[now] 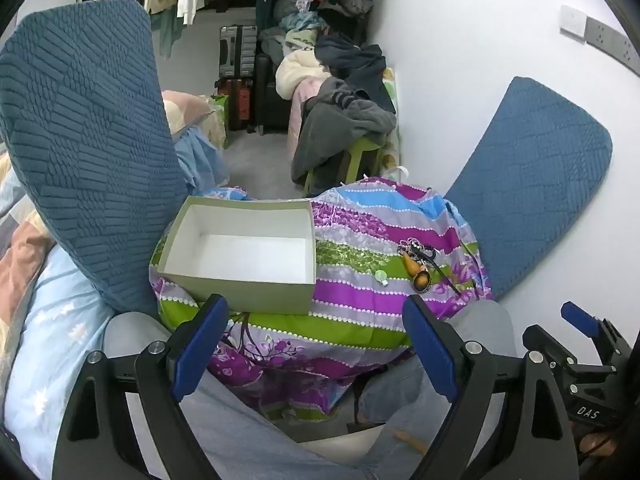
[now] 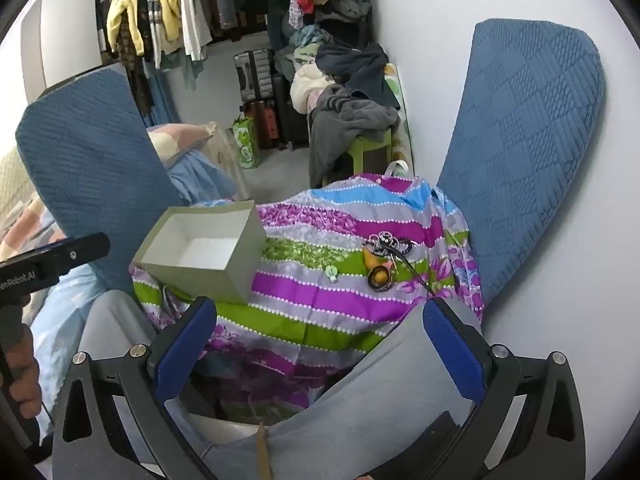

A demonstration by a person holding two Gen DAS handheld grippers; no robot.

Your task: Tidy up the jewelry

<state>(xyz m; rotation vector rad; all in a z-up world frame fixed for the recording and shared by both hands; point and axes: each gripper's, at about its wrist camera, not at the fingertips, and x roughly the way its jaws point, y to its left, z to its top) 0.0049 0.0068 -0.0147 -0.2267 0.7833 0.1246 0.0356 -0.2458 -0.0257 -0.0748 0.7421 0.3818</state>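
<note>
A: What do my two wrist views show?

B: I see a striped cloth (image 1: pixel 360 300) draped over a raised surface in front of my grippers. On its left part sits an open box (image 1: pixel 240 256), white inside, with nothing visible in it. The jewelry (image 1: pixel 418 264) lies in a small heap on the cloth's right part, well apart from the box: a dark beaded cluster, an amber oval pendant and a thin dark cord trailing to the right. A small pale green piece (image 1: pixel 380 277) lies on the cloth between box and heap, nearer the heap.

A: And the jaws?

B: My left gripper (image 1: pixel 316 354) stands wide open with nothing between its blue pads (image 1: pixel 200 344); it hangs short of the box, angled downward. My right gripper (image 2: pixel 320 354) is likewise spread wide and holds nothing; the heap (image 2: pixel 384 258) lies ahead of it, untouched.

A: Surroundings?

B: Two blue cushions (image 1: pixel 80 140) flank the cloth, one on each side. Grey-trousered knees (image 2: pixel 360 380) show below the jaws. Hanging clothes (image 2: pixel 160 20) fill the back of the room. In the right view a hand (image 2: pixel 18 376) grips the left handle.
</note>
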